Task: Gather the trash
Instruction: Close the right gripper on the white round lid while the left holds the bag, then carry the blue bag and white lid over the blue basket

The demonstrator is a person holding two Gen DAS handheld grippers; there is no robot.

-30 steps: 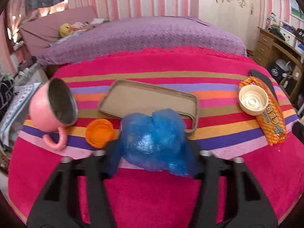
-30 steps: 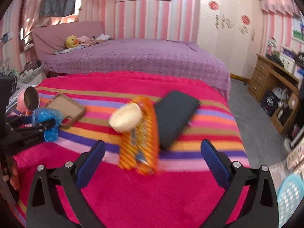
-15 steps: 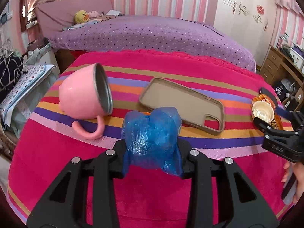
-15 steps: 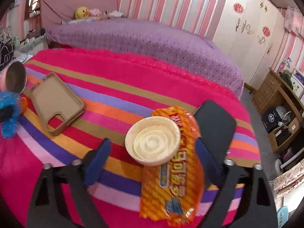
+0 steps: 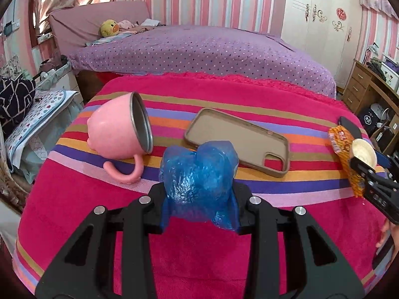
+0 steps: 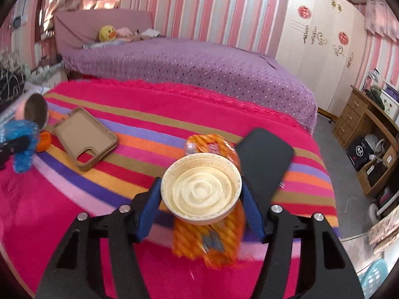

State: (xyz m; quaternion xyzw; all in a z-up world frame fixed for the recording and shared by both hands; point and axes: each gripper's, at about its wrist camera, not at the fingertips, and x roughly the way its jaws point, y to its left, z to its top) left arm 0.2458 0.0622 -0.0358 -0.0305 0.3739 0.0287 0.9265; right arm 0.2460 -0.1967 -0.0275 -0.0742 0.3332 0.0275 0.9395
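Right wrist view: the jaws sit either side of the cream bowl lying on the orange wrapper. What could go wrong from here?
The right gripper is closing around the cream bowl, which rests on the orange wrapper; the bowl may slide off the pads, or drag the wrapper along. The left gripper holds only a crumpled blue plastic bag, which could slip free.

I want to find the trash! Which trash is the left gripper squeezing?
The crumpled blue plastic bag, pinched in the left gripper. The orange snack wrapper lies by the other gripper.

Crumpled blue plastic bag [image 5: 199, 172] pinched aloft, cream paper cup [image 6: 201, 191] upright atop orange snack wrapper [image 6: 207, 244]
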